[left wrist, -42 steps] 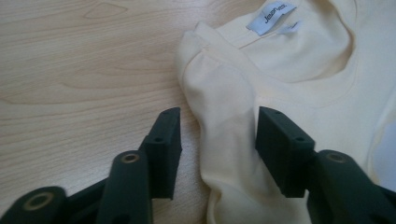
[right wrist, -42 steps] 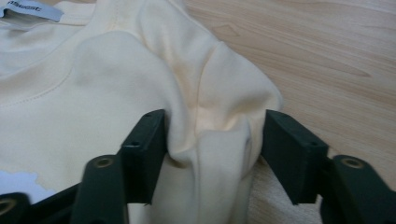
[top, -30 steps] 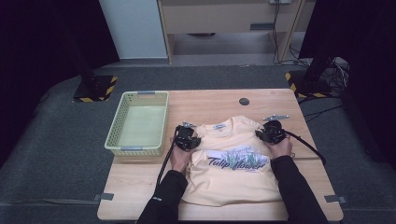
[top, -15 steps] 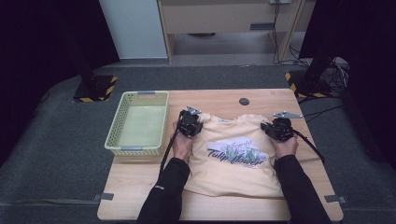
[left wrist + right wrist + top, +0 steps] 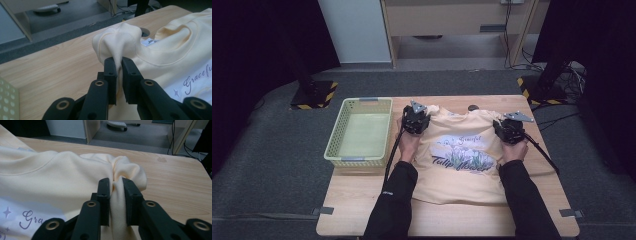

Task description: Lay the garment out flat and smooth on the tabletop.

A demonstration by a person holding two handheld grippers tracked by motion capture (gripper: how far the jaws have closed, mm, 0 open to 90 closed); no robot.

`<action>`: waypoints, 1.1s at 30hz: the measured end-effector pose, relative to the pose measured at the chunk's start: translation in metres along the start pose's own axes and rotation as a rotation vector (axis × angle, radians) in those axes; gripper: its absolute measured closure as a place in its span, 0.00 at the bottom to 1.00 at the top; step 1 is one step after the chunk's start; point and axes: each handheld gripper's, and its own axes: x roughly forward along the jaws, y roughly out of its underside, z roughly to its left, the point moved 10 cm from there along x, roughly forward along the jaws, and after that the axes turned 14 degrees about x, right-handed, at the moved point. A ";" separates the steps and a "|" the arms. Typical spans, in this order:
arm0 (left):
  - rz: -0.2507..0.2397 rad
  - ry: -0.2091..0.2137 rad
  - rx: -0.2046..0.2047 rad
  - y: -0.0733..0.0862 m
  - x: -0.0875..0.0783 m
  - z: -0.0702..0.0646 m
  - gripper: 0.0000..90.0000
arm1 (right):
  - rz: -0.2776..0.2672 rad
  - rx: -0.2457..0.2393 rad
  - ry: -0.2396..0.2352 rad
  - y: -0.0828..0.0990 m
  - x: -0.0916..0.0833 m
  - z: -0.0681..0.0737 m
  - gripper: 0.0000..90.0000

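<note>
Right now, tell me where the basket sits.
In the high view, the yellow basket sits on the table's left side, just left of the left claw and T-shirt.

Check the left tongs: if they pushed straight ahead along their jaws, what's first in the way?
The left tongs are already shut on a bunched fold of the cream T-shirt, so that fabric comes first. Beyond it is probably bare table, then the far edge.
</note>
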 end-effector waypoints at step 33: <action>0.253 0.064 0.173 0.136 -0.096 -0.073 0.28 | 0.338 -0.220 -0.079 0.129 -0.090 0.014 0.07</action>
